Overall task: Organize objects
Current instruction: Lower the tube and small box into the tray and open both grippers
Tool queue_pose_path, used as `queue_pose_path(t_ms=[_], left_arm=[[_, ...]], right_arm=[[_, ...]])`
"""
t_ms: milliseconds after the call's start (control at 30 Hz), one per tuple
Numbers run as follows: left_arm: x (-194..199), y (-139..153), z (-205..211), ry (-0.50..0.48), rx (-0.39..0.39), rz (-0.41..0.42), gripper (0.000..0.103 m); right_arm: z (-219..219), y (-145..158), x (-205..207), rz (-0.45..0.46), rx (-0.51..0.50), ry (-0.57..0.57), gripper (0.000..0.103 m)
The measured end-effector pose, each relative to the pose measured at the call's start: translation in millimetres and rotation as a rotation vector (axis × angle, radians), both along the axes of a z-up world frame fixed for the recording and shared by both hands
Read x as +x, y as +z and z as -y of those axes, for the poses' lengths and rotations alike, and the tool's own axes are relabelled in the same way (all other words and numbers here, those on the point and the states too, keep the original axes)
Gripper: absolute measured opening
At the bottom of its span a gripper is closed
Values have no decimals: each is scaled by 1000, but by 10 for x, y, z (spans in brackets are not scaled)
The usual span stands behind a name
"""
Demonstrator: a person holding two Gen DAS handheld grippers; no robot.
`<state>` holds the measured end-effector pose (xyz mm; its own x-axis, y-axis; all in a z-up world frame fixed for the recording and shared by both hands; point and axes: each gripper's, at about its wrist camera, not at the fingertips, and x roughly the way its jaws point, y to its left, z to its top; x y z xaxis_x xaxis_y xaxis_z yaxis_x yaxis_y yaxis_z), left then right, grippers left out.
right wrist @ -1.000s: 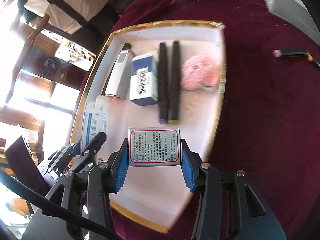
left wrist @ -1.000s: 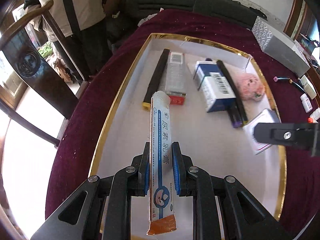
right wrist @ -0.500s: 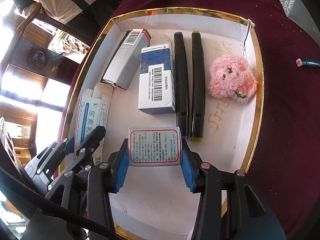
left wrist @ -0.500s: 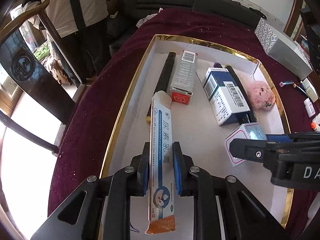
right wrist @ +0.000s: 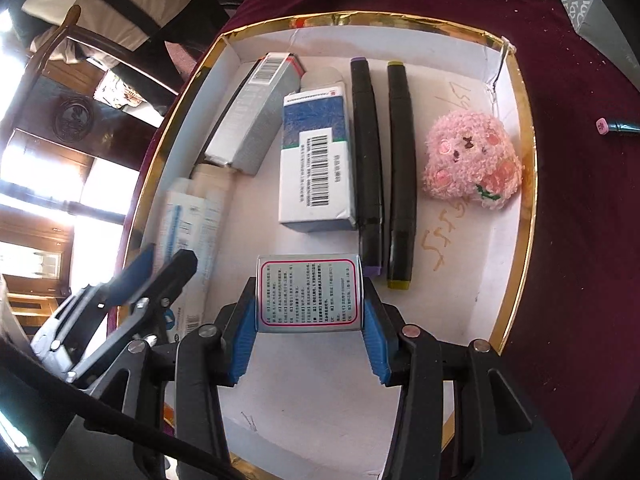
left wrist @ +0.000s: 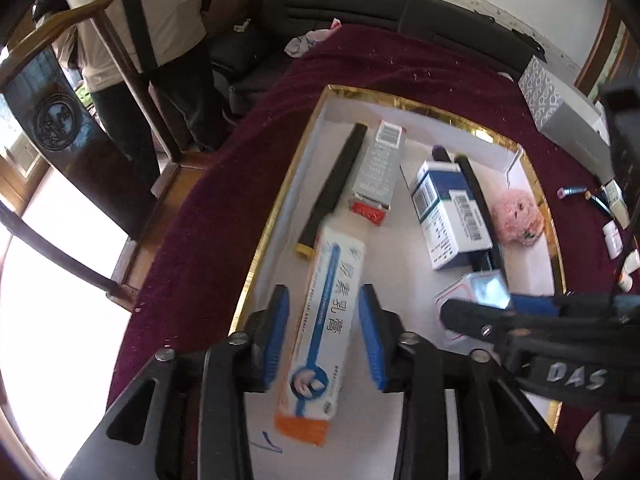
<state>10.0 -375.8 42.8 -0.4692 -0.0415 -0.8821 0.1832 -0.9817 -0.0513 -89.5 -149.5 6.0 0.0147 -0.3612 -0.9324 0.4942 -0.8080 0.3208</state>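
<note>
Your left claw (left wrist: 322,336) has just been opening; the long white ointment box (left wrist: 326,332) lies in the gold-rimmed tray (left wrist: 276,216) between the pads, not pinched. Your right claw (right wrist: 309,334) grips the small silver box (right wrist: 309,294) just above the tray floor, near the two black markers (right wrist: 382,172).

The tray (right wrist: 524,184) was white inside with a gold rim, on a maroon cloth (right wrist: 580,240). The plush toy (right wrist: 472,160) was pink — the markers (right wrist: 368,160) black, one purple-tipped, one olive. The long carton (left wrist: 332,320) was white, blue-striped, orange-ended.
</note>
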Motion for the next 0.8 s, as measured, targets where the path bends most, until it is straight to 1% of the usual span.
queue_pose_path(t_ms=[167, 267, 367, 633, 733, 800], left_arm=[[45, 175, 98, 31, 0, -17, 39], [81, 270, 116, 36, -24, -39, 43], [114, 342, 124, 40, -36, -54, 44], [173, 442, 99, 45, -28, -63, 44], [191, 489, 65, 43, -27, -73, 48], [198, 513, 40, 39, -20, -78, 49]], right_arm=[[54, -15, 38, 18, -13, 16, 46], [107, -46, 68, 38, -24, 29, 46], [131, -53, 86, 56, -36, 39, 47], [135, 16, 130, 74, -56, 43, 47], [90, 63, 150, 73, -60, 36, 49], [26, 99, 156, 74, -69, 23, 53]])
